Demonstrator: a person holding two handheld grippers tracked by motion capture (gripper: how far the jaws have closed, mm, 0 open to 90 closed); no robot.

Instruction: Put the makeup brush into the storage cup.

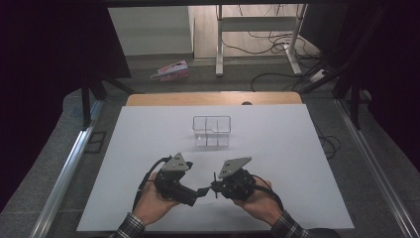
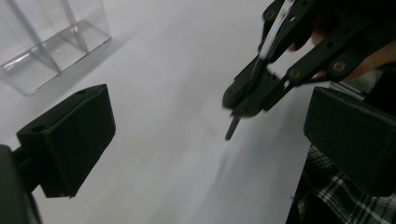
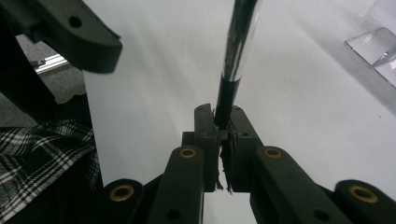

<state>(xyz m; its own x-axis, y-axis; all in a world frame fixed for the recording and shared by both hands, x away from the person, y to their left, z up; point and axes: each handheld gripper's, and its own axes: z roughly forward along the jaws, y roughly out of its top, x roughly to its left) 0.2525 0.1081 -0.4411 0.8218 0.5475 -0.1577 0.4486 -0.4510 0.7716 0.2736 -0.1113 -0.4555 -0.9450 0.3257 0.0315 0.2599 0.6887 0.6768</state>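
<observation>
The white tabletop (image 1: 277,148) carries a clear divided container (image 1: 212,130) at 12 o'clock from both grippers. The right gripper (image 1: 216,187) clamps a thin pen-like rod (image 3: 236,60), black below and chrome above, over the near edge. The left gripper (image 1: 199,191), at 9 o'clock beside it, stands wide, empty. Grey floor (image 1: 346,119), cables (image 1: 262,44) and desk legs (image 1: 219,39) lie beyond.
</observation>
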